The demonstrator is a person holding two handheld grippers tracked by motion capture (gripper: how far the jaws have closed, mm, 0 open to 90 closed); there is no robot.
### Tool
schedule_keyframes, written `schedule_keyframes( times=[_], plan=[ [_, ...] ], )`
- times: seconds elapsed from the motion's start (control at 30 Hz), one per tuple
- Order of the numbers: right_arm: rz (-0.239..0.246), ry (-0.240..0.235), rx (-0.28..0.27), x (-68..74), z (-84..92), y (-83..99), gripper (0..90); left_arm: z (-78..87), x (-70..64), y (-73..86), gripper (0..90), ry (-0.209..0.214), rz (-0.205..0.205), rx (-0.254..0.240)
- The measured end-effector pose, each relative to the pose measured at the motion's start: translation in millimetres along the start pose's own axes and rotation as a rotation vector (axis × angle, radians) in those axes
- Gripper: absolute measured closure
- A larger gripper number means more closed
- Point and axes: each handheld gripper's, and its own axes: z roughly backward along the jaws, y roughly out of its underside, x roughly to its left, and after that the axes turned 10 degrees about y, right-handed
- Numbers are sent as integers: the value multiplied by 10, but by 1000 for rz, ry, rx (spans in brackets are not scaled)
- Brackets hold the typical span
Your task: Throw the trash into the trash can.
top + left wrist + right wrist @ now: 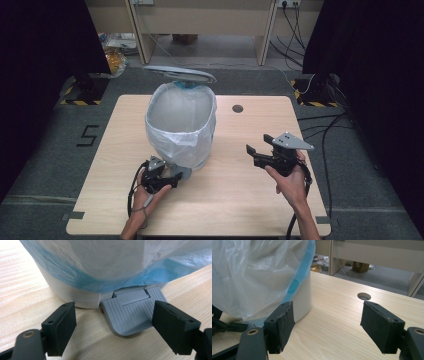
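1. Pedal bin (182, 132) standing a little left of the middle of the table (250, 200), nearer the far edge than the near one, lined with a clear plastic bag (175, 137) folded over the rim, a blue inner liner (155, 272) peeking out below the bag
2. Lid (181, 74) raised and tilted back over the far side of the bin, mouth wide open
3. Grey ribbed foot pedal (130, 315) jutting from the bin's base toward the near edge of the table
4. Left gripper (170, 179) low at the near side of the bin, right at the pedal; jaws spread, one pad on either side of the pedal in the left gripper view, neither pad pinching it; whether the pedal is pressed down from above, cannot tell
5. Right gripper (257, 145) held above the table well to the right of the bin, pointing toward it; jaws spread with nothing between them but bare wood and the round cable hole (364, 296) beyond
6. Judged done so far: bin lined, lid up, opening ready
7. Judged left: something for the free right gripper to do at the open bin, perhaps tidying the bag at the rim or dropping something in, then letting the pedal go so the lid falls shut; no loose item visible on the table to go in
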Motion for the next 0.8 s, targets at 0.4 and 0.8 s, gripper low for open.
schedule_keyframes(
  times=[0.4,0.8],
  plan=[
    [-7,13,11,3,-38,271,250,0,-1,0,187,-1,-1,-1],
    [-19,25,59,-25,-80,541,237,0,-1,0,187,0,0,-1]
  ],
)
